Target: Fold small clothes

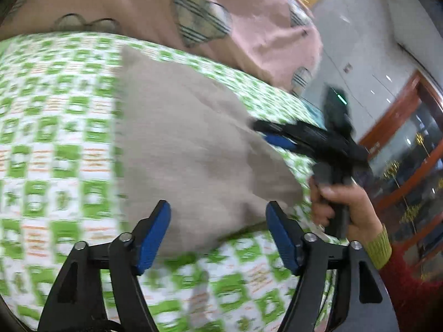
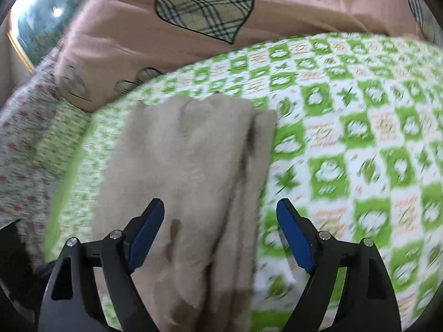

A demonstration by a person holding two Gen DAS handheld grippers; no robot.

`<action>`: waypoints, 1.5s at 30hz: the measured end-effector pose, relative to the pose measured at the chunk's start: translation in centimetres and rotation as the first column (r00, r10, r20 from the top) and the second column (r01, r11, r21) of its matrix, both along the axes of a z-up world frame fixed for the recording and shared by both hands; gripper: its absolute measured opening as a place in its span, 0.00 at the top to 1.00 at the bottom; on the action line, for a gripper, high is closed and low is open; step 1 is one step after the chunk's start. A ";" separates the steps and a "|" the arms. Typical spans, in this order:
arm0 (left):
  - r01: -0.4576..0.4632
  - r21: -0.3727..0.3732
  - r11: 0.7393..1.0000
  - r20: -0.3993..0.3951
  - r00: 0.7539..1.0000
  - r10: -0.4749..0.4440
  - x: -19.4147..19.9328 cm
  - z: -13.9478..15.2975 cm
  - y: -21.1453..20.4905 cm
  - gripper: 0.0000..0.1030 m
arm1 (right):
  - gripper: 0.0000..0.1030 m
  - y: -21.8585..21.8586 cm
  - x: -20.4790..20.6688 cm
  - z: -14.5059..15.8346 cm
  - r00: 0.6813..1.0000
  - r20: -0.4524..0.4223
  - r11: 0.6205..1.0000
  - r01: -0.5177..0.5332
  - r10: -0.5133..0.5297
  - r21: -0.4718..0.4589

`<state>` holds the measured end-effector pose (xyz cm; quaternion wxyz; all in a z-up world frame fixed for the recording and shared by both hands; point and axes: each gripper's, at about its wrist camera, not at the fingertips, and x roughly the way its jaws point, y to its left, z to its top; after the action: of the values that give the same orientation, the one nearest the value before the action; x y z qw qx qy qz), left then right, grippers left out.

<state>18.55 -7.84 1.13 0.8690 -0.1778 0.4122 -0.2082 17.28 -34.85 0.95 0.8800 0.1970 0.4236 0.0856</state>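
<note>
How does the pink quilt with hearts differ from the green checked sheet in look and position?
The pink quilt is plain pink with a few large plaid hearts; the green checked sheet is white, densely covered with small green squares. The quilt lies bunched at the far side; the sheet lies spread flat under the beige garment. Both are bedding, and neither is held by a gripper.

A bedroom: patterned bedsheet (image 2: 346,138), pink heart-print pillow (image 2: 171,41).

Bedding and room behind

A green-and-white checked bedspread (image 2: 346,144) covers the bed — a pink quilt (image 2: 133,36) with plaid hearts lies along its far edge; a wood-framed glass cabinet (image 1: 409,138) stands beyond.
</note>
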 end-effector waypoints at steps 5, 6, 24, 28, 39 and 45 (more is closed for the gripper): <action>-0.082 -0.073 0.994 -0.096 0.993 0.075 3.8 -1.9 4.1 0.25 | 0.19 -0.3 0.1 -1.2 1.000 -0.025 0.998 0.007 -0.005 0.070; -0.090 -0.091 0.992 -0.112 0.990 0.080 4.6 -2.4 4.5 0.25 | 0.19 -0.4 0.3 -1.5 0.999 -0.032 0.997 0.009 -0.007 0.081; -0.048 -0.251 0.967 -0.176 0.984 0.003 10.8 -5.5 5.7 0.58 | 0.70 1.5 1.6 -2.3 0.998 -0.034 0.968 -0.049 0.059 0.245; -0.095 -0.234 0.968 -0.142 0.988 0.063 6.0 -3.4 9.4 0.58 | 0.70 6.1 0.4 -0.7 0.991 0.018 0.956 -0.135 0.135 0.259; -0.178 -0.162 0.971 -0.133 0.979 0.157 -4.4 -2.5 19.4 0.57 | 0.70 17.5 -0.1 -2.8 0.956 0.039 0.899 -0.287 0.291 0.329; -0.212 -0.238 0.948 -0.196 0.966 0.167 -5.2 -6.8 21.6 0.43 | 0.65 18.3 0.0 -6.0 0.960 -0.037 0.922 -0.254 0.276 0.291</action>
<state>13.40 13.76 -5.66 0.8154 -0.3451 0.4368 -0.1588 17.25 -16.57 -5.02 0.8060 0.2647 0.4633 0.2560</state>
